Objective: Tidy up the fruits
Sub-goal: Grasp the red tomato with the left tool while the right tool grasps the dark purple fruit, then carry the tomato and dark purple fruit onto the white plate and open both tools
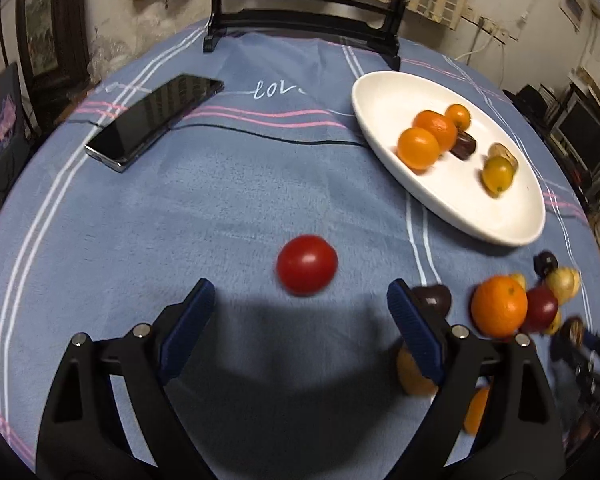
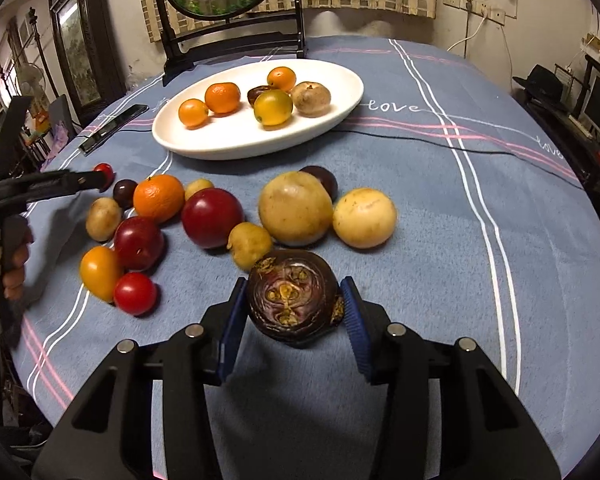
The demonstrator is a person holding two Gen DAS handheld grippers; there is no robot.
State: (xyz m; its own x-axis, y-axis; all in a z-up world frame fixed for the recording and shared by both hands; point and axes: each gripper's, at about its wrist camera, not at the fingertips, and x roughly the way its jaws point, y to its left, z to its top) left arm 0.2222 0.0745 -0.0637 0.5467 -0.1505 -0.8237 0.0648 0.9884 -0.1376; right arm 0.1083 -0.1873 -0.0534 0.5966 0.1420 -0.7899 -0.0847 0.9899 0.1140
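My left gripper (image 1: 300, 294) is open just above the blue tablecloth, with a small red tomato (image 1: 307, 264) lying just beyond its fingertips, untouched. My right gripper (image 2: 294, 300) is shut on a dark purple mangosteen (image 2: 294, 298), held between both blue pads. A white oval plate (image 2: 236, 140) at the back holds several small oranges, a yellow fruit, a brown fruit and a dark one. It also shows in the left wrist view (image 1: 380, 92). A loose cluster of fruit lies on the cloth: an orange (image 2: 159, 198), a red plum (image 2: 212, 218), two pale yellow round fruits (image 2: 295, 209).
A black phone (image 1: 154, 120) with a cable lies at the left of the cloth. A dark wooden stand (image 2: 232, 44) with a round panel stands at the table's far edge. The left gripper and the hand holding it show at the left in the right wrist view (image 2: 40, 188).
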